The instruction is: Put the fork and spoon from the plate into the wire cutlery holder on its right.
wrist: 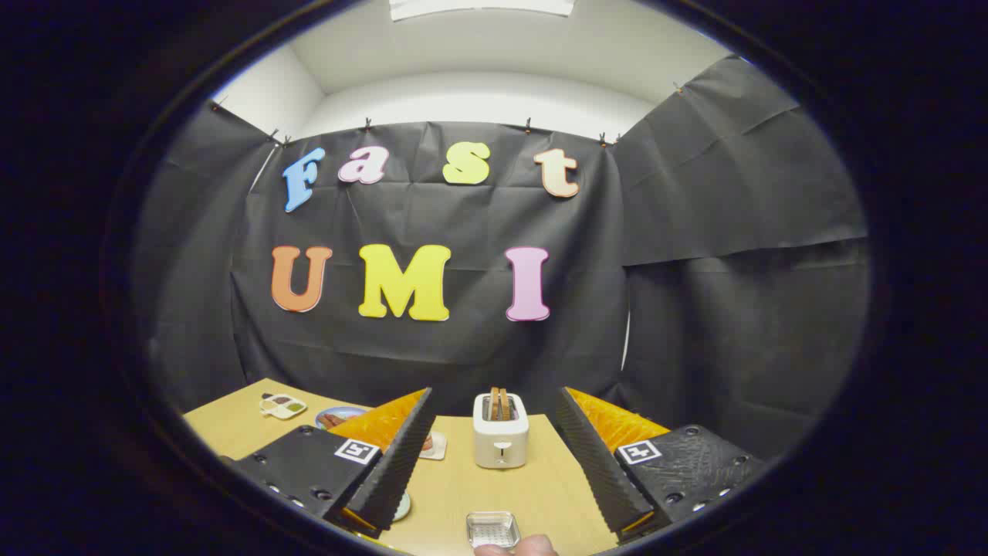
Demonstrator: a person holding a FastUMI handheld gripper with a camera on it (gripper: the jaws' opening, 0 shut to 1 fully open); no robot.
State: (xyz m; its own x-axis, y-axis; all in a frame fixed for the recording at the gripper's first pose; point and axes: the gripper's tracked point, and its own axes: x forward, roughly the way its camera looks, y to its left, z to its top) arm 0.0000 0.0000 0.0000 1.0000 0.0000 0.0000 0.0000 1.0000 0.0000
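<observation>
On the wooden table [478, 494] the gripper [494, 455] hangs with fingers spread wide, holding nothing. Beyond them stands a white toaster [501, 436]; between them lies a small wire tray [492, 529], possibly the cutlery holder. Left, behind one finger, peeks a blue plate [333, 417].

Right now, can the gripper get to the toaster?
Probably yes. The gripper is open, and the toaster stands on the table just ahead between its fingers; a small metal tray sits nearer.
</observation>
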